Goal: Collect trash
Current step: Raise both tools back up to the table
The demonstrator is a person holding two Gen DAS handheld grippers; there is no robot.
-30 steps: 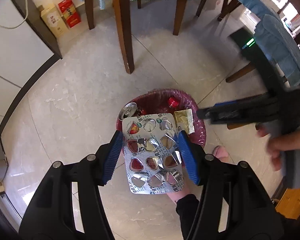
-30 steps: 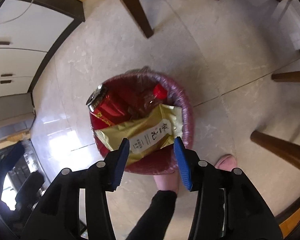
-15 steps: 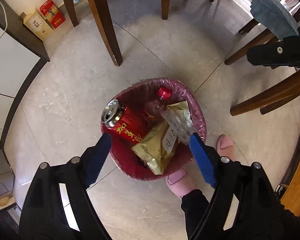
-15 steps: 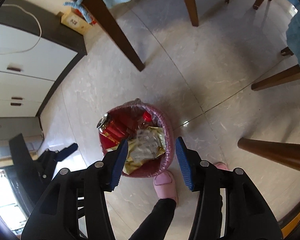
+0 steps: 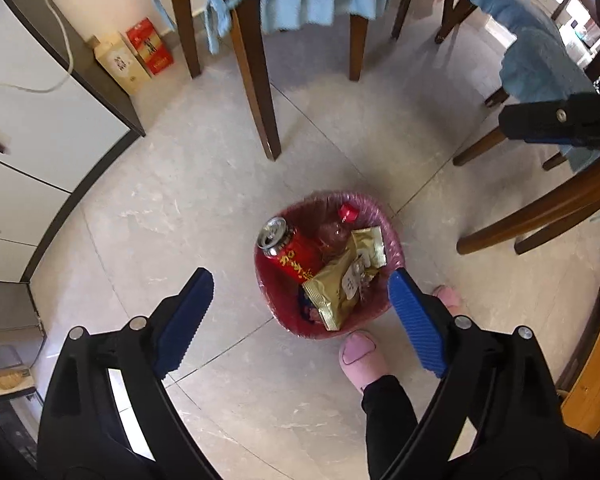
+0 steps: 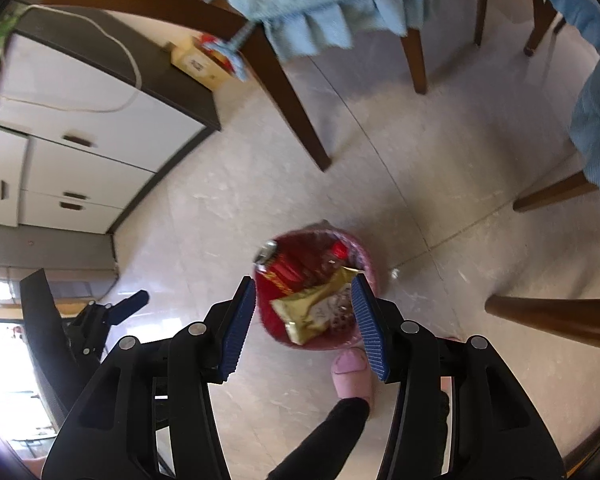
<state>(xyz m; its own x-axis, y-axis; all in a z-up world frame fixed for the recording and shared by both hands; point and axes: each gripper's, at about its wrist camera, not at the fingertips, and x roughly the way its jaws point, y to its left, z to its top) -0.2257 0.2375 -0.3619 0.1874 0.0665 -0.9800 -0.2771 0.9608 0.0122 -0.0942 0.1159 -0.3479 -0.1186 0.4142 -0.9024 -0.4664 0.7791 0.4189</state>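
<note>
Left wrist view looks almost straight down on the bin (image 5: pixel 394 240), a small round one with a pink liner, standing on the tiled floor beside a pink slipper (image 5: pixel 362 354). The left gripper (image 5: pixel 300 316) has just been opening and its blue pads now stand wide with nothing between them. In the right wrist view the right gripper (image 6: pixel 304 312) sits at a middling gap, also empty, with the bin framed between its pads far below.

So both tools are free, and by my reading this is the pull-away after a drop. To do it well, lift clear of the rim, keep the jaws apart so nothing snags the liner, and steer wide of the chair legs (image 5: pixel 260 92) that crowd the bin before hunting for the next piece. No loose trash shows on the floor from here, so the next pick likely lies out of frame.

Inside the bin: a red can (image 5: pixel 288 246) leaning at the left, a bottle with a red cap (image 5: pixel 348 213) at the back, a gold wrapper (image 5: pixel 334 292) lying across the front, and on it a crumpled foil blister sheet (image 5: pixel 360 276), partly tucked in. The load rises close to the rim.
</note>
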